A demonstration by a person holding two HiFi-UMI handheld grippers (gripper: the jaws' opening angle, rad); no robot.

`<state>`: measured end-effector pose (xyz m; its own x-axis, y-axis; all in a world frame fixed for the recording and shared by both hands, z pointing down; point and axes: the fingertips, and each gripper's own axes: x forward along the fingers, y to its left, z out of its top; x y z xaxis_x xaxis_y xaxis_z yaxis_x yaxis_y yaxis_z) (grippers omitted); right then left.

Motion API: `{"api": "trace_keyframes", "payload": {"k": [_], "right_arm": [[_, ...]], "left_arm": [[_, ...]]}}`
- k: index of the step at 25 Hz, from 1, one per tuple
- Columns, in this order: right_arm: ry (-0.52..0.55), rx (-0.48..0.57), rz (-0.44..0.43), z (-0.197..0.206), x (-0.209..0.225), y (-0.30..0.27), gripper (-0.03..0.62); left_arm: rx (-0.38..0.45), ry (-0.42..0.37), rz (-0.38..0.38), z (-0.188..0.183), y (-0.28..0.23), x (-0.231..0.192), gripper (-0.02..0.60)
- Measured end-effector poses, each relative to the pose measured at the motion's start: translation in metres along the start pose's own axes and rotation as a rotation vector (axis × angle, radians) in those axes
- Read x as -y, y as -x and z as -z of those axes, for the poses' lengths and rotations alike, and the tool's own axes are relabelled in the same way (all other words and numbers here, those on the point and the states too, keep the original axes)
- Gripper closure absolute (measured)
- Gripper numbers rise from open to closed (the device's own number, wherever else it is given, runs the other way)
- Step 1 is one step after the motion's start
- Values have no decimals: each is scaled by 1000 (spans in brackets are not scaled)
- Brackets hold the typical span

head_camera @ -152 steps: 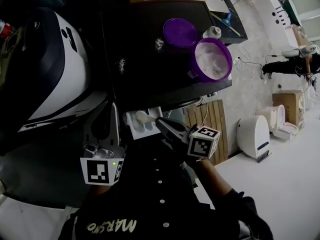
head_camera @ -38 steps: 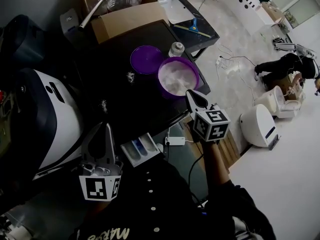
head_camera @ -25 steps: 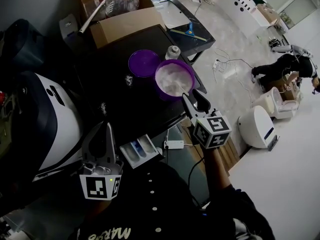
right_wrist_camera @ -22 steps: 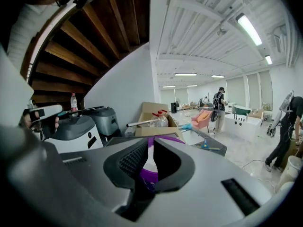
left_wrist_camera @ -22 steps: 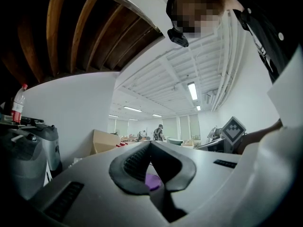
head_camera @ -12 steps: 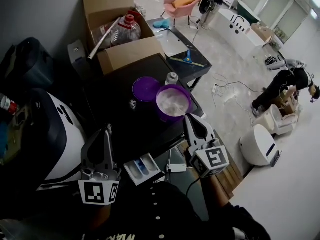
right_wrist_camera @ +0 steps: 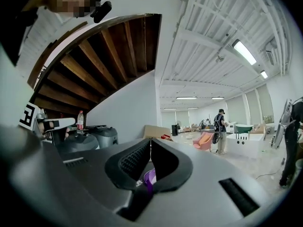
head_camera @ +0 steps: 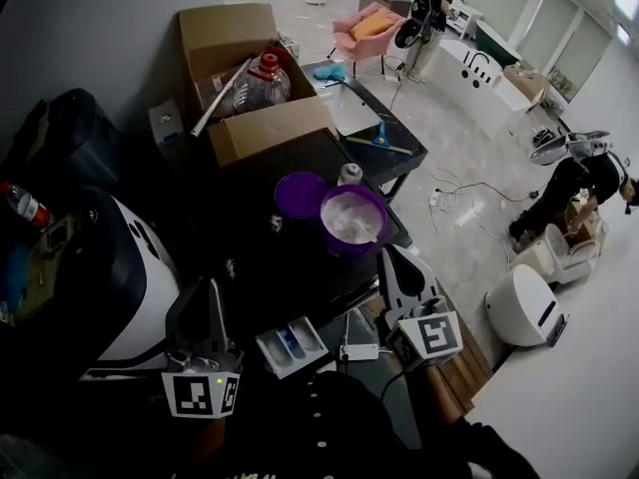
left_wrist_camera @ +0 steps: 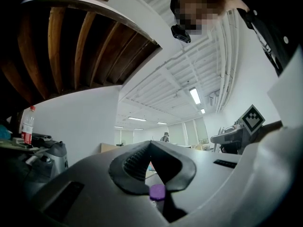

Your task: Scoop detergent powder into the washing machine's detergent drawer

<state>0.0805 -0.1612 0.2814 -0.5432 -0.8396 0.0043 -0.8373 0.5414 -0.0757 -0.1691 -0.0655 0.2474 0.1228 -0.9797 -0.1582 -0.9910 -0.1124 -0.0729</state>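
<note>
A purple tub (head_camera: pixel 351 218) of white powder stands on the black table (head_camera: pixel 290 257), with its purple lid (head_camera: pixel 300 194) beside it. What looks like a white scoop (head_camera: pixel 370 230) rests in the tub at its near rim. The white detergent drawer (head_camera: pixel 292 345) sticks out of the washing machine (head_camera: pixel 120 277) below the table edge. My right gripper (head_camera: pixel 387 257) is shut and empty, just short of the tub. My left gripper (head_camera: pixel 213 285) is shut and empty, left of the drawer. Both gripper views show pads meeting, left gripper (left_wrist_camera: pixel 150 143) and right gripper (right_wrist_camera: pixel 150 140), with purple tub (right_wrist_camera: pixel 148 176) behind.
An open cardboard box (head_camera: pixel 270 123) holding a plastic bottle (head_camera: pixel 265 78) sits behind the table. A small white jar (head_camera: pixel 349 174) stands by the tub, and spilled powder (head_camera: pixel 277 226) dots the table. A power strip (head_camera: pixel 354 351) lies on the floor. A person (head_camera: pixel 584 183) bends at the right.
The right gripper's jaws stood apart over the tub and are now shut. It has drawn back toward me, away from the tub. The head view has lifted.
</note>
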Motion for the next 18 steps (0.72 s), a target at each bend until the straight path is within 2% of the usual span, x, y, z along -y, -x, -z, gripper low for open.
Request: {"api": "trace_keyframes", "payload": {"k": [13, 18], "right_arm": [[12, 23, -16, -8, -11, 4, 563], [71, 21, 6, -8, -14, 4, 563]], "left_arm": [[8, -4, -16, -6, 10, -2, 568], [11, -2, -19, -6, 12, -3, 568]]}}
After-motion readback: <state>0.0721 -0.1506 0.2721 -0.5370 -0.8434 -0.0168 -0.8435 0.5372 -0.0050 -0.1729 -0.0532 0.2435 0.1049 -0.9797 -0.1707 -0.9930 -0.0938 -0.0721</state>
